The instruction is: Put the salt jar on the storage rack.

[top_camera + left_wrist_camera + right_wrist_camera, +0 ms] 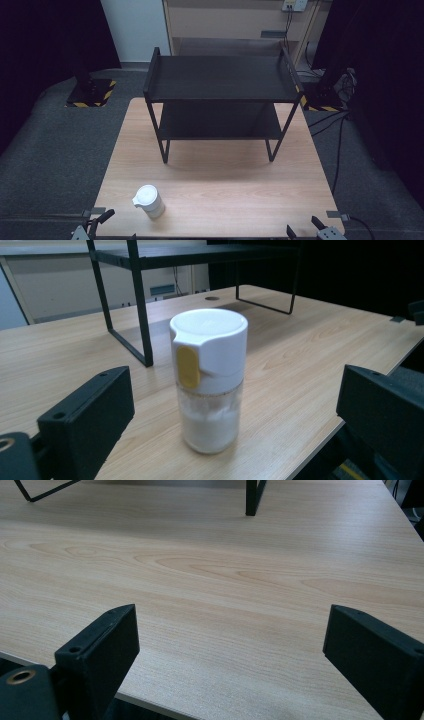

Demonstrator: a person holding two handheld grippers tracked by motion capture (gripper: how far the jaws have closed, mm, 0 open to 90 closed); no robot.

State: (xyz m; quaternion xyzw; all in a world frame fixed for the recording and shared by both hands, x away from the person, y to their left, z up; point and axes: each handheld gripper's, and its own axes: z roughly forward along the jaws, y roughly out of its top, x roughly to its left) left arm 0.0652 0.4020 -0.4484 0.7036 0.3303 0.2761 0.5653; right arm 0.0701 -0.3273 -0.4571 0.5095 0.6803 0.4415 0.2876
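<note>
Two grippers wait at the near table edge, nothing picked up yet. Left gripper (235,410) has its jaws spread wide, facing a white-capped shaker jar (209,380) that stands upright on the table (225,190) near the front left, ahead of the jaws and untouched. Right gripper (230,645) is likewise spread over bare wood, holding nothing. All the handling remains, probably grasping first. Black two-tier rack (220,95) stands empty farther back, well apart; nothing blocks the reach to the jar.

A clear shaker jar (210,385) with white lid and yellow tab stands upright near the table's front-left edge.
</note>
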